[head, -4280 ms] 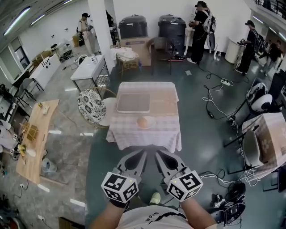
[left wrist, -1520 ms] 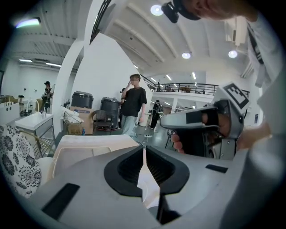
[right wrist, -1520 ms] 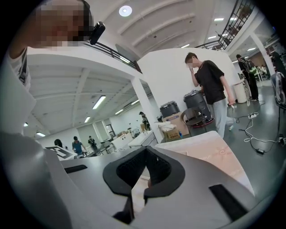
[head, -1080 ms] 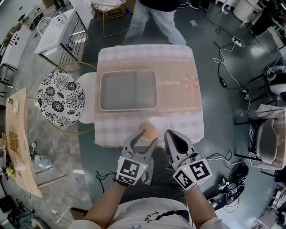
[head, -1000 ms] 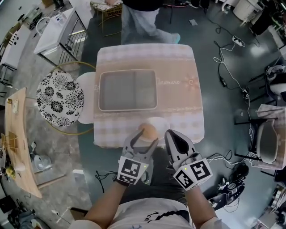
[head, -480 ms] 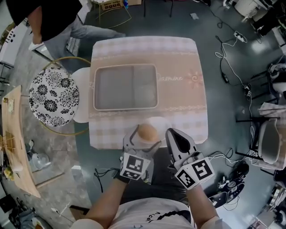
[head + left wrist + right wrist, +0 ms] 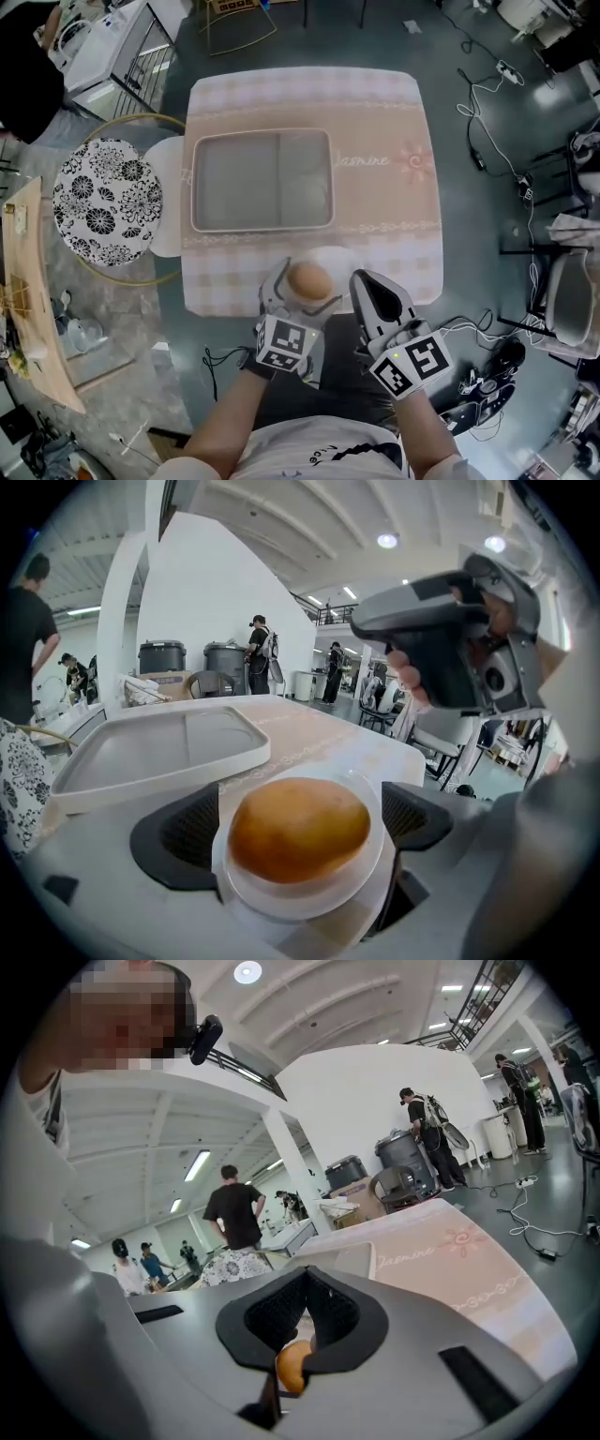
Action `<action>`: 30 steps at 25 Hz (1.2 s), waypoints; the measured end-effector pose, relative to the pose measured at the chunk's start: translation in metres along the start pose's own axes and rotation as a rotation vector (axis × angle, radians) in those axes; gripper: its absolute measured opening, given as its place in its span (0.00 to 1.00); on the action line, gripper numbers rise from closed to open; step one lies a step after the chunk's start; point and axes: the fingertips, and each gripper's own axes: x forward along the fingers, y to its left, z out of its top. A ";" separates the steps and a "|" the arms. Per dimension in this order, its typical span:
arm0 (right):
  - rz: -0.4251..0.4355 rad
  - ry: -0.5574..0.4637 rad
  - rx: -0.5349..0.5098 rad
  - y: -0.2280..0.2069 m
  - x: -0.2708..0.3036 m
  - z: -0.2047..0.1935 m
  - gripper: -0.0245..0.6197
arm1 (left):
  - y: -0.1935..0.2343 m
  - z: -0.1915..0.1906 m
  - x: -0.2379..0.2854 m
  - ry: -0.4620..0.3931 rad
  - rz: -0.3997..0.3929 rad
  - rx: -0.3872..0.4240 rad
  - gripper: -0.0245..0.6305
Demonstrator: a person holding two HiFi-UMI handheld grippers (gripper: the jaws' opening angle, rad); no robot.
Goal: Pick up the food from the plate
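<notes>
A round golden bun (image 7: pixel 300 829) lies on a small white plate (image 7: pixel 302 900) at the near edge of the table (image 7: pixel 394 216). My left gripper (image 7: pixel 303 285) is open, and its jaws have just been opening. They now stand either side of the bun, the dark pads (image 7: pixel 180 836) clear of it. My right gripper (image 7: pixel 366 283) hovers just right of the plate with its jaws shut on nothing. In the right gripper view a sliver of the bun (image 7: pixel 292 1365) shows under the closed tips.
A grey rectangular tray (image 7: pixel 261 180) lies on the checked cloth beyond the plate. A floral round chair (image 7: pixel 106 202) and a white stool (image 7: pixel 167 202) stand left of the table. Cables (image 7: pixel 487 103) trail over the floor to the right. People stand far off.
My left gripper has sunk and slid forward around the bun, its jaws spread wider. The right gripper has dropped a little. A person behind the table has walked off to the left.
</notes>
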 end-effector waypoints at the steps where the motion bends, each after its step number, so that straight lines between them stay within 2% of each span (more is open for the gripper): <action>1: 0.001 0.001 0.000 -0.001 0.001 -0.001 0.06 | 0.001 -0.002 0.002 0.005 0.001 0.003 0.81; 13: -0.003 0.012 -0.002 -0.009 -0.003 -0.001 0.06 | 0.008 -0.018 0.008 0.056 0.058 0.044 0.80; 19: -0.003 0.019 0.000 -0.007 -0.005 0.003 0.06 | 0.009 -0.014 0.005 0.066 0.048 0.037 0.79; 25: -0.011 0.019 0.001 -0.003 -0.011 0.018 0.06 | 0.006 0.012 -0.011 0.048 0.046 0.041 0.79; 30: -0.006 0.009 -0.008 0.012 -0.019 0.043 0.06 | 0.001 0.048 -0.037 0.019 0.033 0.041 0.79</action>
